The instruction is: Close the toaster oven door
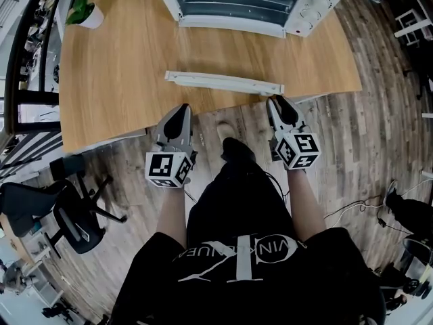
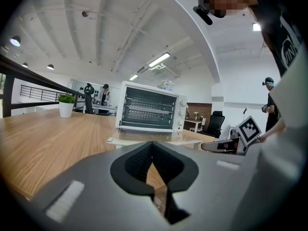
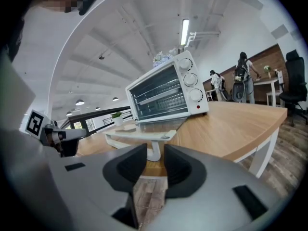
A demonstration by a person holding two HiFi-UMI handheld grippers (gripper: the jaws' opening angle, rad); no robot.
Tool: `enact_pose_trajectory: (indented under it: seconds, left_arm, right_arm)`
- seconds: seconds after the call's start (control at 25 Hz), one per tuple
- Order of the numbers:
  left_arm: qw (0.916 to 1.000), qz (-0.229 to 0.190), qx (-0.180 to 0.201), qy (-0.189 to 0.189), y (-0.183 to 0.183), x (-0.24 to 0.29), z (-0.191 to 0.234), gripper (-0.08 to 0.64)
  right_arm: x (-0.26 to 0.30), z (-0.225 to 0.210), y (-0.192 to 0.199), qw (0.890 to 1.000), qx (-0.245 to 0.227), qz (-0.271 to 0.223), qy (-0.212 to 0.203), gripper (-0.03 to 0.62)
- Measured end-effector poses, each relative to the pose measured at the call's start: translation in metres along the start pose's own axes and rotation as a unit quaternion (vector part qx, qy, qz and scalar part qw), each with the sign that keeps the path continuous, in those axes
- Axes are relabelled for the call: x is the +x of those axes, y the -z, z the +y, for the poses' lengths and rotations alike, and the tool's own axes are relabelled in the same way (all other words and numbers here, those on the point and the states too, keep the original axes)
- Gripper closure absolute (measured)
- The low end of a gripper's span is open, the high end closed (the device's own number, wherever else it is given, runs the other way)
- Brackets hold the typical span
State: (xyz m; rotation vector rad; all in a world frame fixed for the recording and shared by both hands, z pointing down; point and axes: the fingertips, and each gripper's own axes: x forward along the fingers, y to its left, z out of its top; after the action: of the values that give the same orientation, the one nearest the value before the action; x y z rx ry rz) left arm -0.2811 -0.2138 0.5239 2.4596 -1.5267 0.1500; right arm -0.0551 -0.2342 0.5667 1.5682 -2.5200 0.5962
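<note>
Found the left gripper low at the near edge of the table, jaws pressed together on nothing. Judged parked there as the idle 1 of the 2, clear of the door's swing.

Found the right gripper level with it, jaws set narrowly apart and empty. Saw the right end of the door handle just ahead of that gripper and slightly above, with its support post lined up with the gap. Judged this a staging position, low enough to come under the handle and lift.

Noted the glass door beyond the handle, lying flat and fully open over the table, hinged at the foot of the toaster oven farther ahead. Judged the closing not yet begun.

Noted a potted plant far ahead and to the left of the left gripper, well apart from the door's path.
</note>
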Motion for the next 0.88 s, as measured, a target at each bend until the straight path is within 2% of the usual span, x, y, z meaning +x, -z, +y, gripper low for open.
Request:
enact_pose_trajectory:
  seconds: [0.28,0.88]
  left_arm:
    - [0.9999,0.002,0.005,0.01,0.003,0.008,-0.002,0.55]
    - [0.9999,-0.009,0.012,0.004,0.003,0.013,0.005,0.549]
  right_arm:
    - [0.009,-0.001,0.002,1.0,0.003,-0.008,0.002,0.518]
    - [0.018,-0.006,0.003,1.0,-0.01,-0.012,0.009,0.518]
